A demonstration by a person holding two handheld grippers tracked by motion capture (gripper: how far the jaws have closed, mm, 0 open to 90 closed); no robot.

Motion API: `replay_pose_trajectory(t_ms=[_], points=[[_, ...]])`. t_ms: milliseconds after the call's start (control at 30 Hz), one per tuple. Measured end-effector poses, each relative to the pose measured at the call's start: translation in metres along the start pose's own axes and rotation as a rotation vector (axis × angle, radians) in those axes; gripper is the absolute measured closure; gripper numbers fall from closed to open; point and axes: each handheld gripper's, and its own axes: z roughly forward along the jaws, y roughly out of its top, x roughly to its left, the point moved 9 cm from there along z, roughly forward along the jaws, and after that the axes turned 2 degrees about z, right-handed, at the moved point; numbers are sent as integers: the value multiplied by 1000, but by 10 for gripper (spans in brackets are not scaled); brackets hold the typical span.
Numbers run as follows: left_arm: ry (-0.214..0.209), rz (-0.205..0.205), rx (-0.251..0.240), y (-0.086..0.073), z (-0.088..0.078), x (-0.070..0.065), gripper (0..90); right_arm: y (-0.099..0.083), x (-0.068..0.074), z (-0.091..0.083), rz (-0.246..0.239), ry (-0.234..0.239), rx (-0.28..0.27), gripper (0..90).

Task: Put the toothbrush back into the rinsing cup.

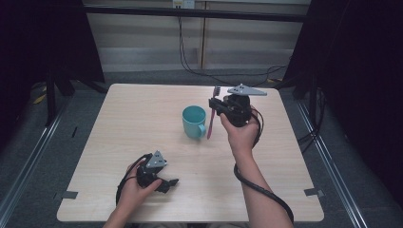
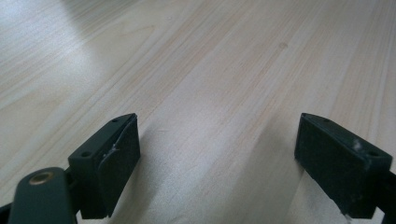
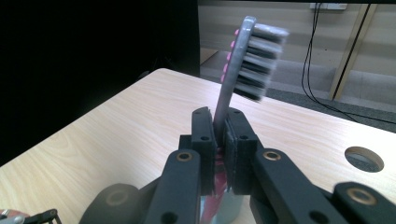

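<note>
Pink-handled toothbrush [image 1: 211, 114] sits clamped in your right gripper [image 1: 215, 105], held above the table [image 1: 128, 123] just right of the teal mug [image 1: 194, 121]. In the high view the brush stands nearly upright, bristle head at the top and the pink handle end hanging down beside the mug's handle; whether it touches the mug cannot be told from here.

Your right gripper view confirms the grip: both black jaws are pressed together on the grey neck of the toothbrush [image 3: 243, 70], with the dark bristles facing right in that frame and slightly blurred. Pink nubs show along the back of the head. Below the jaws a bit of pink handle and teal are visible.

Your right hand [image 1: 241, 133] wraps the gripper body from below, the grey three-cornered plate [image 1: 246, 90] on top and its cable looping down along the forearm.

Your left gripper [image 1: 167, 183] lies low at the near left part of the table, well apart from the mug and brush. In the left gripper view its jaws stand wide apart with nothing between them, just bare pale wood grain. Your left hand [image 1: 135, 183] holds it from behind.
</note>
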Motion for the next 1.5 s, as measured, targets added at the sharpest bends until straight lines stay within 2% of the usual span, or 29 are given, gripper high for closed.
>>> replay_pose_trajectory(t_ms=[467, 867, 1233, 1500], points=[[-7, 1, 3, 0, 0, 0, 136, 11, -6, 12, 3, -5, -16, 836], [-5, 2, 2, 0, 0, -1, 136, 26, -9, 15, -24, -21, -28, 836], [-5, 3, 2, 0, 0, -1, 136, 29, -17, 18, -23, -33, -32, 836], [-7, 2, 2, 0, 0, -1, 136, 37, -13, 24, -35, -27, -43, 836]])
